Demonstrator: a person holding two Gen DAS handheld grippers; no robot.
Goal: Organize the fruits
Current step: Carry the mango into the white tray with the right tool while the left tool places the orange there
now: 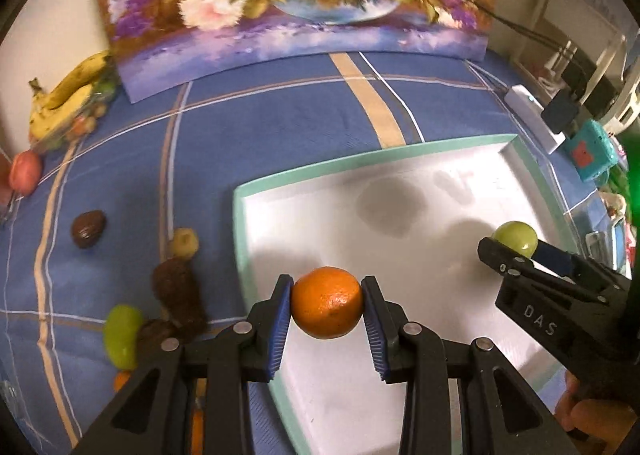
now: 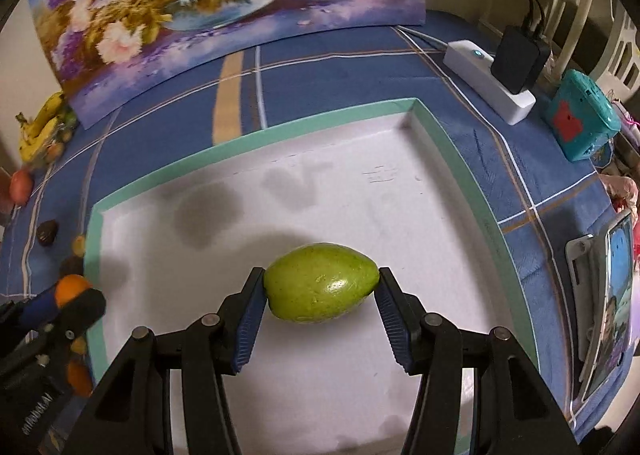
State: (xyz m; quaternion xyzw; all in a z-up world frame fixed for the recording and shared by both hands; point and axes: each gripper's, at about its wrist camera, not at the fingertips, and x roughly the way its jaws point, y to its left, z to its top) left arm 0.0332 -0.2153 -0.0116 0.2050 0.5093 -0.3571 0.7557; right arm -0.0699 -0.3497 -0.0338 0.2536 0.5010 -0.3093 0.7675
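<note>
We are carrying a round orange mandarin (image 1: 327, 302), clamped in the left gripper (image 1: 327, 305), and a smooth green oval fruit (image 2: 321, 282), pinched end to end by the right gripper (image 2: 321, 287), above the white, teal-rimmed tray (image 2: 248, 137); the rounded skins are risking slipping and rolling off onto the blue checked cloth (image 1: 260, 127).

one orange (image 1: 326, 302), one tray (image 1: 280, 183), two hand-held grippers (image 1: 326, 309)

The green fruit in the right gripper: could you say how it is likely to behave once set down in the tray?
The green fruit looks glossy, so it may slip; the right gripper pinches only its tapered ends. Being oval, it would probably roll sideways on the tray.
</note>
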